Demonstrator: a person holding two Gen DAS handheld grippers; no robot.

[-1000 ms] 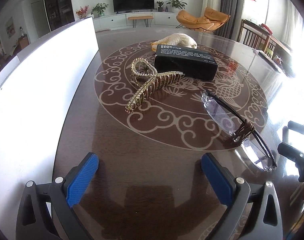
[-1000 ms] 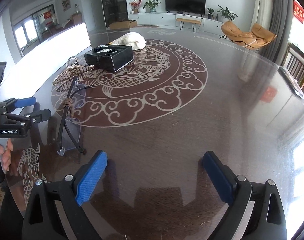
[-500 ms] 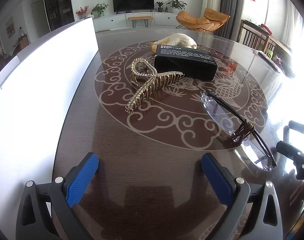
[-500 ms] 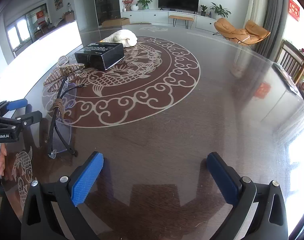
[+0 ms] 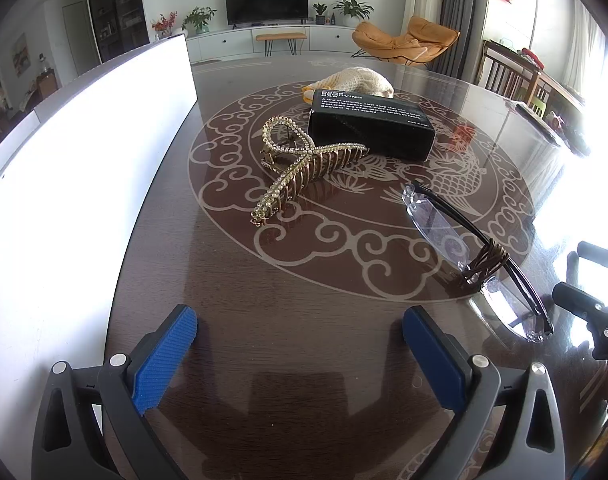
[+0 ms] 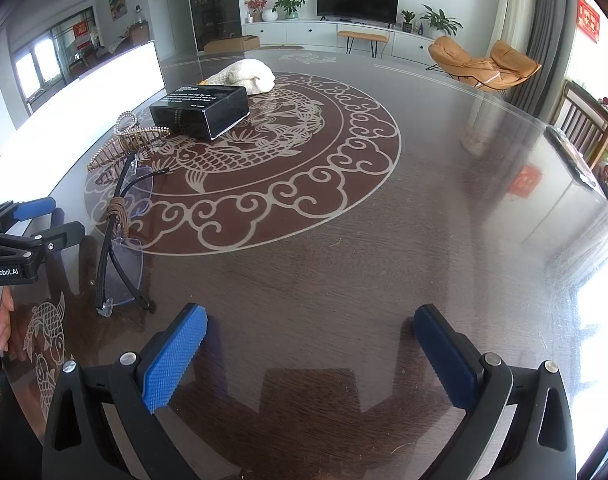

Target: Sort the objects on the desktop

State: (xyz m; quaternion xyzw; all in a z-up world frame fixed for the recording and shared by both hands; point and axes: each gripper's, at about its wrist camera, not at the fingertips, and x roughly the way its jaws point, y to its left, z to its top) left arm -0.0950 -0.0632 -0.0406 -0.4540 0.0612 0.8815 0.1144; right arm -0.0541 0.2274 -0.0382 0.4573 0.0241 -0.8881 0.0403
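left gripper (image 5: 299, 354): jaws apart, empty | right gripper (image 6: 310, 354): jaws apart, empty | hair claw clip (image 5: 304, 164) ahead of left, touching black box (image 5: 370, 128) | folded glasses (image 5: 476, 256) front-right of left gripper

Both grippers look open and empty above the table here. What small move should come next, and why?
Probably ease the left gripper forward toward the gold hair clip. Both it and the right gripper are open over bare table; the clip lies straight ahead, untouched, in front of the black box, while the glasses sit off to the right.
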